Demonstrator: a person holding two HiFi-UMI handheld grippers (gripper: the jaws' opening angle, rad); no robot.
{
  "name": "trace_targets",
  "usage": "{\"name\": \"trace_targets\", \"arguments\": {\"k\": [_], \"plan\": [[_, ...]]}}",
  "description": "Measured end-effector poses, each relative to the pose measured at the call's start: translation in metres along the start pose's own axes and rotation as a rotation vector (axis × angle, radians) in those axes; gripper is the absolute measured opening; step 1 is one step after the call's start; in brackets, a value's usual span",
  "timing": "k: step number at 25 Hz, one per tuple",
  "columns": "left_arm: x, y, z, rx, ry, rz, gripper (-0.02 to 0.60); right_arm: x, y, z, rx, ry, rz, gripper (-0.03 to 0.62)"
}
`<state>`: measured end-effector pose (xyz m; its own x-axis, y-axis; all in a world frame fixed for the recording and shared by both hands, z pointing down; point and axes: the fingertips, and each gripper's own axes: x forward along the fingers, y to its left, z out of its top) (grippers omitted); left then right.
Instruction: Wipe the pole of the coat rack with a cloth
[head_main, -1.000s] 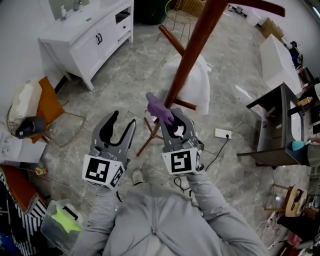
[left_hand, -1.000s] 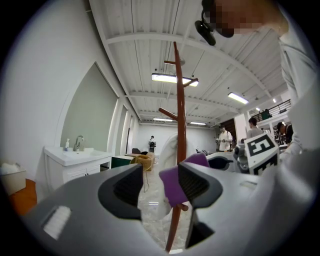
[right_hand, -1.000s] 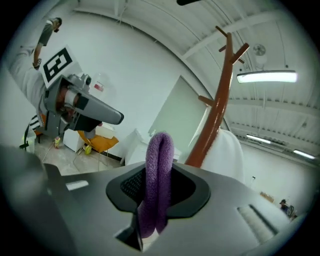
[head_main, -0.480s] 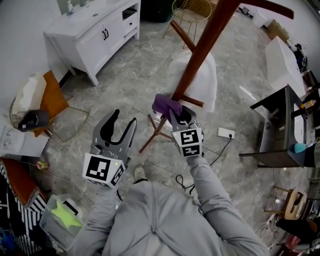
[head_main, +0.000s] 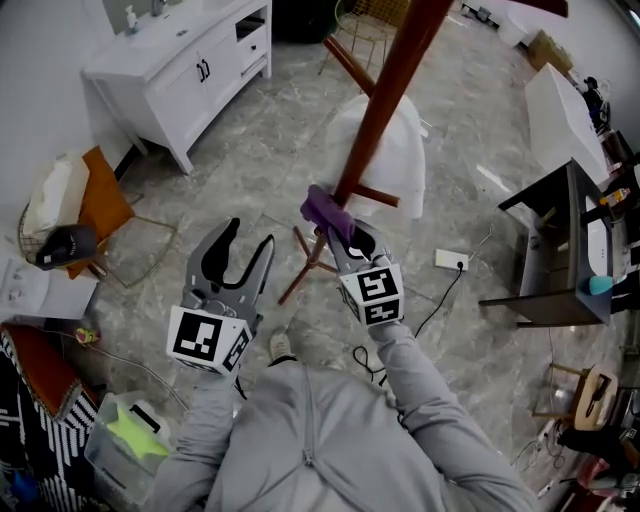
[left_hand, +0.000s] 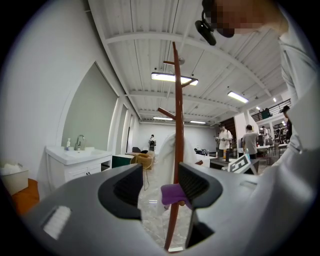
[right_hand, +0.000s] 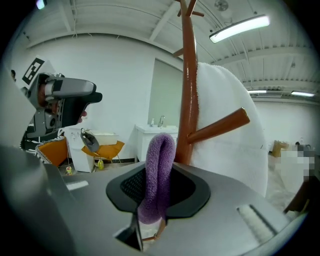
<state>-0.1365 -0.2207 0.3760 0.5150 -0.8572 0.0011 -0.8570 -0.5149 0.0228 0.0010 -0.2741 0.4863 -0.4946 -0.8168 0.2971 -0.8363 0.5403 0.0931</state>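
Note:
The coat rack's reddish-brown pole (head_main: 385, 95) slants up through the head view, with a white garment (head_main: 392, 160) hanging behind it. My right gripper (head_main: 335, 232) is shut on a purple cloth (head_main: 325, 210), which sits against the lower pole just above the rack's legs. In the right gripper view the folded cloth (right_hand: 156, 175) stands pinched between the jaws with the pole (right_hand: 188, 85) right behind it. My left gripper (head_main: 240, 250) is open, held left of the pole and apart from it. Through its gap the left gripper view shows the pole (left_hand: 175, 150) and the cloth (left_hand: 173, 194).
A white vanity cabinet (head_main: 180, 70) stands at the upper left. An orange chair (head_main: 95, 205) with a cap is at the left. A dark desk (head_main: 560, 250) is at the right, and a socket with a cable (head_main: 448, 263) lies on the marble floor.
My right gripper pushed the cloth forward against the pole, then slid it slightly lower and left along it. The left gripper has stayed where it was, open.

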Motion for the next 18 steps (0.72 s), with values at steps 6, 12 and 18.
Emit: {"name": "trace_targets", "arguments": {"k": [6,12,18], "plan": [[0.0,-0.006,0.001,-0.001,-0.002,-0.004,0.238,-0.015,0.016,0.007,0.019,-0.021,0.039,0.081],[-0.002,-0.012,0.003,0.002,-0.009,-0.002,0.236,-0.031,0.038,0.018,0.026,-0.055,0.102,0.081],[-0.004,-0.018,0.01,0.017,-0.018,0.002,0.238,-0.054,0.06,0.03,0.023,-0.088,0.182,0.081]]}}
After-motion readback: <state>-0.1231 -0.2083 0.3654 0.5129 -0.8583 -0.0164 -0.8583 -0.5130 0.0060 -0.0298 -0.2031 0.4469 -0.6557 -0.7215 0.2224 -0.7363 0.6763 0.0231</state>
